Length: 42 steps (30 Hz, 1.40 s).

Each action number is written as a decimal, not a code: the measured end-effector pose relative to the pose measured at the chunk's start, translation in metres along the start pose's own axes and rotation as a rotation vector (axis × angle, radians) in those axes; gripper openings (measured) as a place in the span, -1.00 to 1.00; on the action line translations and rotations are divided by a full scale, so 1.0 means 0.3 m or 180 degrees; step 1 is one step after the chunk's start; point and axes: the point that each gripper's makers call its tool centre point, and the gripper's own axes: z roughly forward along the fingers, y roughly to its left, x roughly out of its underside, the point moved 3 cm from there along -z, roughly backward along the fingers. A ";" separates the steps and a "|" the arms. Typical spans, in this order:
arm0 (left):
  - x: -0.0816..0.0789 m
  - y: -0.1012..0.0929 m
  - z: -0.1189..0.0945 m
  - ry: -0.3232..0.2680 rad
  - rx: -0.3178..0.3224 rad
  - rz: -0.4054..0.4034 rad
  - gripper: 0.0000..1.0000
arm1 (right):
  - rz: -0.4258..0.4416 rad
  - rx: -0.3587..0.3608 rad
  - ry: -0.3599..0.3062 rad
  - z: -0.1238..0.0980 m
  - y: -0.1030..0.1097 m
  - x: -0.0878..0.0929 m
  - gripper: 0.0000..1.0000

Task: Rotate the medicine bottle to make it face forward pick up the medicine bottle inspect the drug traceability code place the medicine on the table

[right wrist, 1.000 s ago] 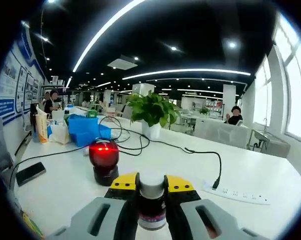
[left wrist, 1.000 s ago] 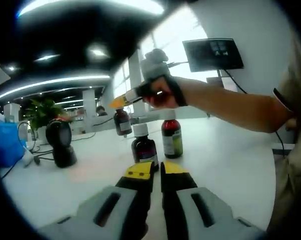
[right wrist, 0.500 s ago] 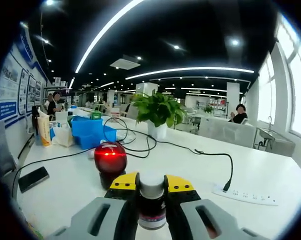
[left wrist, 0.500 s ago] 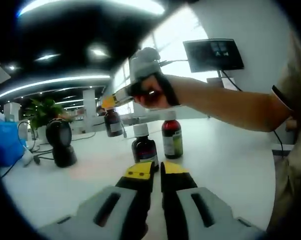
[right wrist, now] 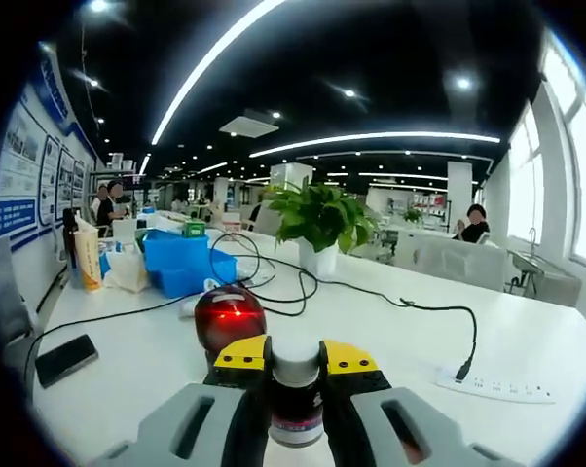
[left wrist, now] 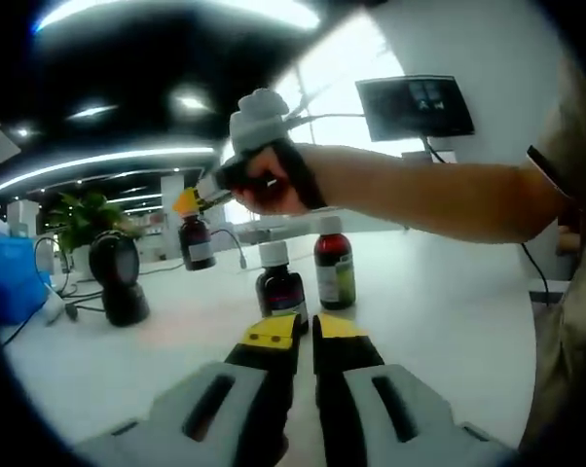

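The left gripper view looks low across the white table (left wrist: 439, 321); the right gripper view faces the office, close behind the scanner (right wrist: 230, 319), which both views share (left wrist: 115, 274).

In the right gripper view, yellow-tipped jaws hide the sides of the dark white-capped medicine bottle (right wrist: 296, 394), its pale label print blurred.
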 end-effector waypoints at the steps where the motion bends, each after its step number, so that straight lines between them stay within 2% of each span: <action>1: -0.001 0.000 -0.001 -0.0004 -0.0002 -0.0005 -1.00 | -0.0003 0.0008 0.0000 0.007 0.004 0.002 -0.70; 26: 0.002 0.000 0.000 0.0011 -0.0021 0.0009 -1.00 | 0.0060 -0.0164 0.0120 0.145 0.087 0.016 -0.70; 38: 0.001 -0.001 -0.001 0.0007 -0.0027 0.0018 -1.00 | 0.0043 -0.0200 0.0143 0.155 0.099 0.024 -0.70; 42: 0.002 -0.001 0.000 0.0011 -0.0027 0.0030 -1.00 | 0.0116 -0.0225 0.0134 0.147 0.090 0.018 -0.70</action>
